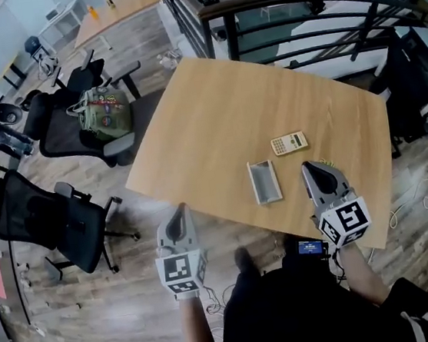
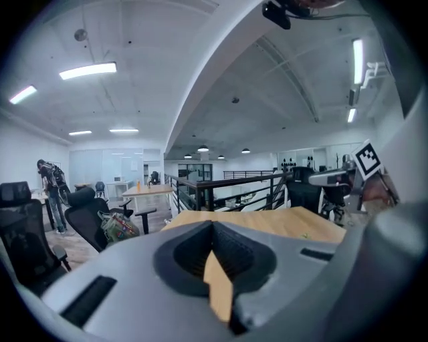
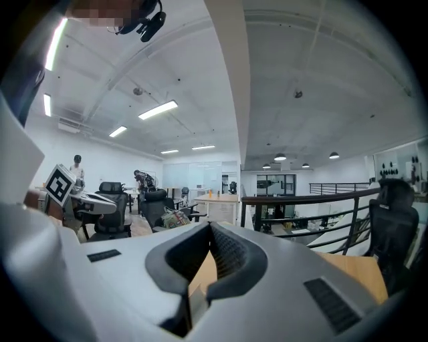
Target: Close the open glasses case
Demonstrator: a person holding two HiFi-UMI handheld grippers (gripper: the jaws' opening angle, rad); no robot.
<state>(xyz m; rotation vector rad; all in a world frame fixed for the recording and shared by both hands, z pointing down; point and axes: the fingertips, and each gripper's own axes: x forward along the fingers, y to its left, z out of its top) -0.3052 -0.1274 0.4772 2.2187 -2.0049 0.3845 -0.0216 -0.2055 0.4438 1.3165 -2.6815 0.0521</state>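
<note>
Pale wood table (image 1: 215,120) fills the middle of an open office, with a railing (image 1: 294,0) behind it and desk chairs (image 1: 49,217) off to the left. On the table lie one glasses case (image 1: 265,181), open with its inside facing up, and one calculator (image 1: 289,143) just beyond it. Closing looks not yet begun, since neither tool touches the case. Two grippers are in view. The left gripper (image 1: 178,215) hangs off the table's near edge, jaws pressed together on nothing. The right gripper (image 1: 317,174) hovers near the case's right side, jaws likewise together and empty. The whole job of folding the lid over is left.
</note>
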